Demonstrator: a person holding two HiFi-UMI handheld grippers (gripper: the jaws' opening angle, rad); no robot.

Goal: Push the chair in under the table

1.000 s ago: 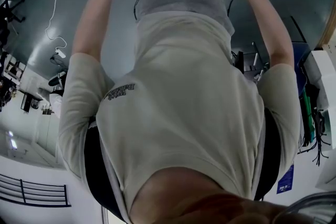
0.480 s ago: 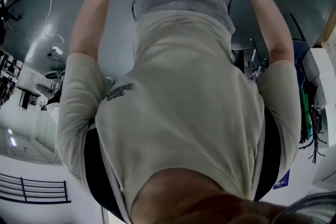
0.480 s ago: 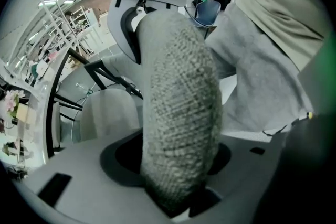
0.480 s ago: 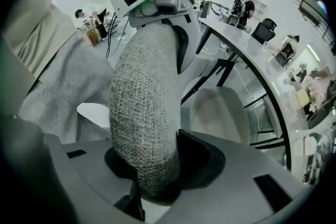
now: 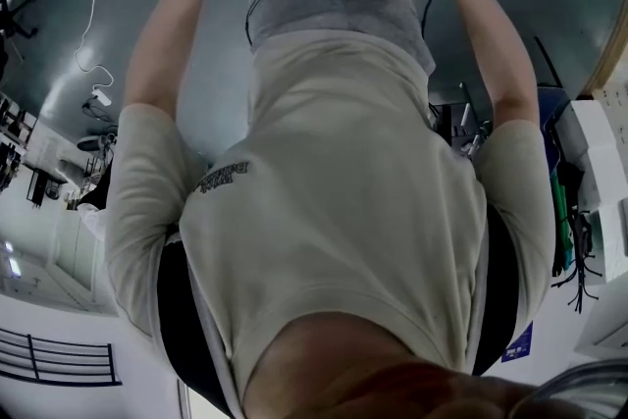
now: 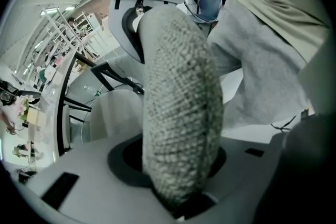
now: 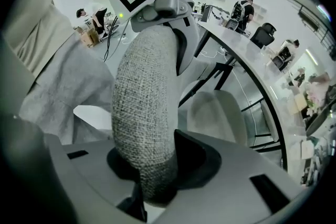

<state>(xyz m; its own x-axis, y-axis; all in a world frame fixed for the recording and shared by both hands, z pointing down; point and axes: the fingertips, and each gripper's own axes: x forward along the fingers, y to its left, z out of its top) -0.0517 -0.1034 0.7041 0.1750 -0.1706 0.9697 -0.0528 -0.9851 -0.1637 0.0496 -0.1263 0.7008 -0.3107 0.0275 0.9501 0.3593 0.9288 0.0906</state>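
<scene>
L gripper (image 6: 178, 186) and R gripper (image 7: 152, 186): jaws have just been closing and are now approx. half-open, each clamped on the top edge of the chair back (image 6: 181, 102), spaced apart and pointing steeply down. Reason: a two-point hold keeps the push straight. The table (image 7: 247, 55) is prob. the white curved top beyond the chair.

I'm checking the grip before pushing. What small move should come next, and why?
Probably push the chair back gently forward: both the left tongs and right tongs have just been closing with its padded top edge between them, apparently gripped.
</scene>
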